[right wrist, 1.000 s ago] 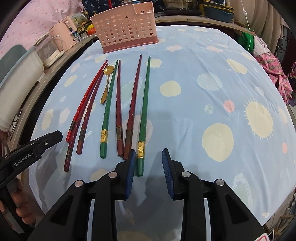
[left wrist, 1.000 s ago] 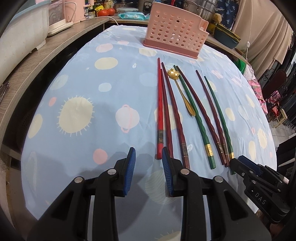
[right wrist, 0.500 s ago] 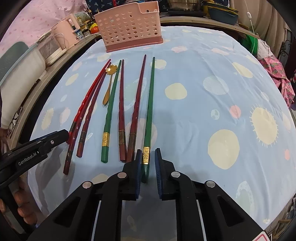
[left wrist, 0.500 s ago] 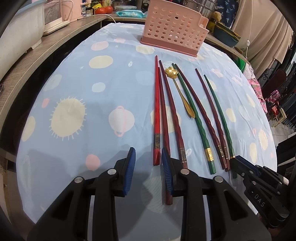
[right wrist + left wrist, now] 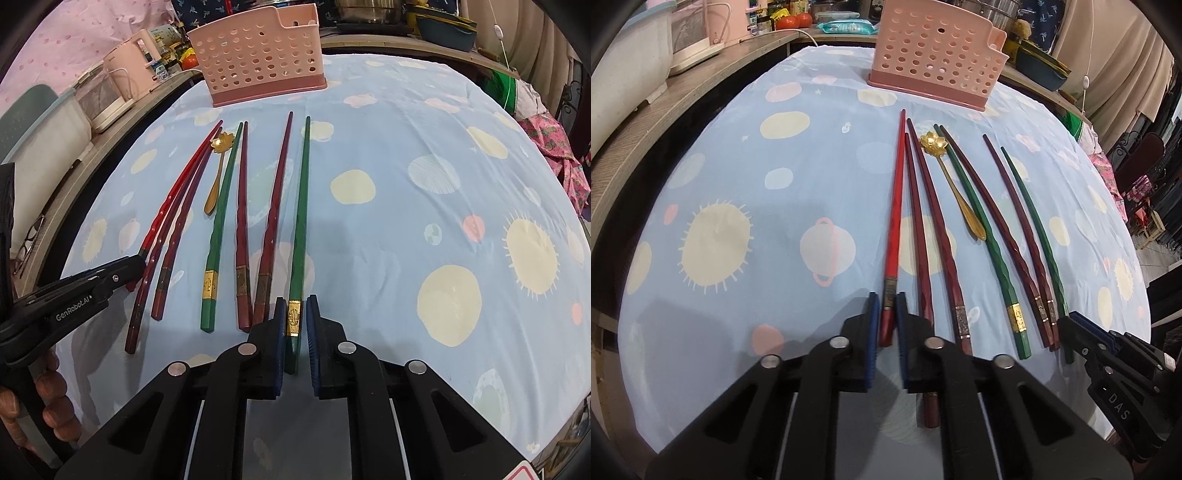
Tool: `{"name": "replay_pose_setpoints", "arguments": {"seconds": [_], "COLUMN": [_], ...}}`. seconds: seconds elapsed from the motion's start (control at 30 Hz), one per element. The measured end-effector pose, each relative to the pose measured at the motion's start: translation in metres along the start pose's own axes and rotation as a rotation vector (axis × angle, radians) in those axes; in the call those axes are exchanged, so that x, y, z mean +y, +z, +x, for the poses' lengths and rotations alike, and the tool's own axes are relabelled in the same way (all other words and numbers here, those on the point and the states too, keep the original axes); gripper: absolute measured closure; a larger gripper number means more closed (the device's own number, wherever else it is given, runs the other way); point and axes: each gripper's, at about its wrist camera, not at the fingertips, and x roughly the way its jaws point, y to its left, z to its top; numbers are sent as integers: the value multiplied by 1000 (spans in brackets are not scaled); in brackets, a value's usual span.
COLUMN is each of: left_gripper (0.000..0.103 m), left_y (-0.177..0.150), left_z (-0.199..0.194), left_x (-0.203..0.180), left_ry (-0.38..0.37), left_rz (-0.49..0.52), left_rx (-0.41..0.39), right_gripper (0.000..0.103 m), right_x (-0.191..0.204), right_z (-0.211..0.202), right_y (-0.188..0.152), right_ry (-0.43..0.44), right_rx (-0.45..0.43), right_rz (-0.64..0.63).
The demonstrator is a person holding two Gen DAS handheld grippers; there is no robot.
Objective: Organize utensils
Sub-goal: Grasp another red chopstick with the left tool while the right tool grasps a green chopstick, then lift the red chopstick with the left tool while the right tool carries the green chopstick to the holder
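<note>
Left gripper point(image 5: 885, 312) jaws just closing on the bright red chopstick point(image 5: 894, 218); right gripper point(image 5: 295, 317) clamping the rightmost green chopstick point(image 5: 300, 221).

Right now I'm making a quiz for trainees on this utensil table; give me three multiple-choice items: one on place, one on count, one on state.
1. Where does the pink basket stand?
A. past the chopsticks' thin tips
B. beside their thick ends
C. on its side

2. How many green chopsticks lie on the cloth?
A. one
B. two
C. four

3. What is the right claw doing?
A. hanging open over bare cloth
B. shut on the gold spoon
C. shut on a green chopstick

Answers: 1 A, it stands upright at the table's far end; 2 B, two green shafts show; 3 C, its pads squeeze the gold-banded end.
</note>
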Motion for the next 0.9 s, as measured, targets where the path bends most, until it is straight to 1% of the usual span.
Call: {"name": "replay_pose_setpoints", "arguments": {"seconds": [0.1, 0.23, 0.43, 0.63, 0.9], "left_gripper": [96, 96, 96, 96, 96], "left_y": [-1, -3, -2, 6, 30], "left_z": [-1, -7, -26, -53, -85], "left_x": [1, 4, 13, 20, 26], "left_ry": [-13, -27, -18, -14, -22], "left_rz": [-3, -21, -47, -71, -94], "left_rx": [4, 5, -36, -94, -182], "right_gripper": [95, 95, 96, 96, 96], "right_x": [-1, -4, -7, -11, -16], "right_z": [-1, -4, -16, -39, -75], "right_y": [0, -1, 0, 10, 37], "right_ry": [3, 11, 21, 31, 67], "right_rx": [-1, 1, -25, -83, -182], "right_rz": [4, 19, 29, 48, 77]}}
